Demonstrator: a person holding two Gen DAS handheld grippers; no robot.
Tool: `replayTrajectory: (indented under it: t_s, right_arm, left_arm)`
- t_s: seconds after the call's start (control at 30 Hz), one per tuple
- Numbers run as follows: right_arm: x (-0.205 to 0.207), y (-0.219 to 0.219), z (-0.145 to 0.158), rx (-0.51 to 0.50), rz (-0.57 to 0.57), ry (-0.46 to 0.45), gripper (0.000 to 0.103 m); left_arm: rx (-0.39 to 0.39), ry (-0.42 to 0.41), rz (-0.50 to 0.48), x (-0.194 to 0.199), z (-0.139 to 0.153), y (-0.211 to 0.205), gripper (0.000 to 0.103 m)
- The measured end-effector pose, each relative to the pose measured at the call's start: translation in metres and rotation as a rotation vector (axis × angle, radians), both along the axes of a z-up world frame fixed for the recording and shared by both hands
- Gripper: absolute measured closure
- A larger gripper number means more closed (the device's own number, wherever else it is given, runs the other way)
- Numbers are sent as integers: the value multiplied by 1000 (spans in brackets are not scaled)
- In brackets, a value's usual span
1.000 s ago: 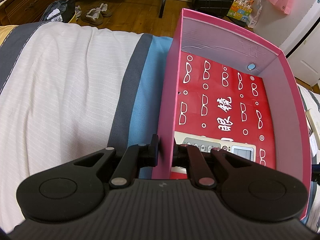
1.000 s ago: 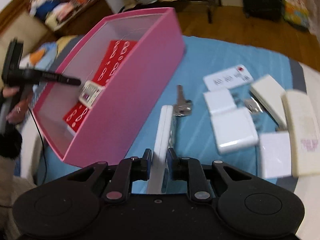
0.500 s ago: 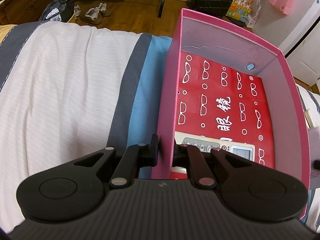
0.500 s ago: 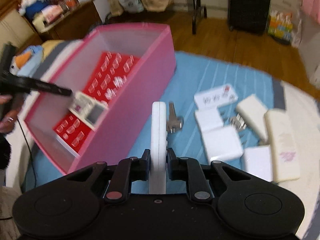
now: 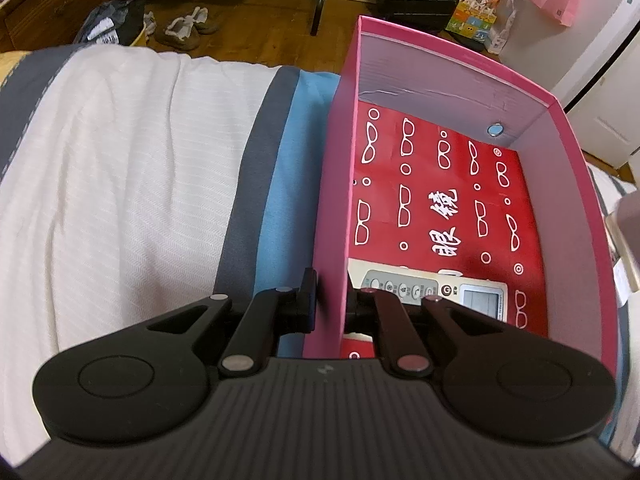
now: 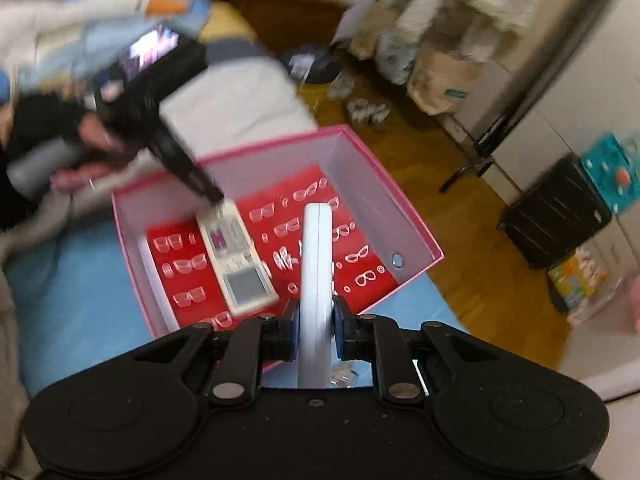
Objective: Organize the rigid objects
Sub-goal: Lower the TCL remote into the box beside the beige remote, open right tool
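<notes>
Over the box (image 6: 416,236) my right claw (image 6: 316,330) pinches a white remote (image 6: 318,264) on edge; my left claw (image 5: 330,300) clamps the box wall. Released from this height, it could strike the remote (image 6: 236,264) lying inside.

Pink box (image 5: 572,208) — red lining (image 5: 440,184) with white glasses motifs — on blue-grey-white striped bedding (image 5: 120,184).

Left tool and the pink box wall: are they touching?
Touching. In the left wrist view the left tool straddles the pink box at its near wall, one finger outside and one inside, pinching the wall with no gap visible.
</notes>
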State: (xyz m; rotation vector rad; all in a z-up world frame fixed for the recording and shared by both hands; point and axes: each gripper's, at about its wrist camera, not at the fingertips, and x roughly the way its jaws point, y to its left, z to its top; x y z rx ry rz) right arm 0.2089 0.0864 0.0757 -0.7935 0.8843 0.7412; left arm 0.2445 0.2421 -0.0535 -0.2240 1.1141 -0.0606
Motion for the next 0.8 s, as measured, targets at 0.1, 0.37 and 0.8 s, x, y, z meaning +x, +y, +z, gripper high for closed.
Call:
replayTrajectory:
  t_s: [0.1,0.37,0.8]
  right_arm:
    - [11,26,-16,-73,125,-14,84]
    - [17,66,-82,-157,324,-175,84]
    - [45,101,-118,-214,495,-228,84]
  left_arm:
    - [-10,2,1,2,-1,2,94]
    - [-26,14,7,1,-2,5,93]
    - [-60,10,15,-2,-2,10,91]
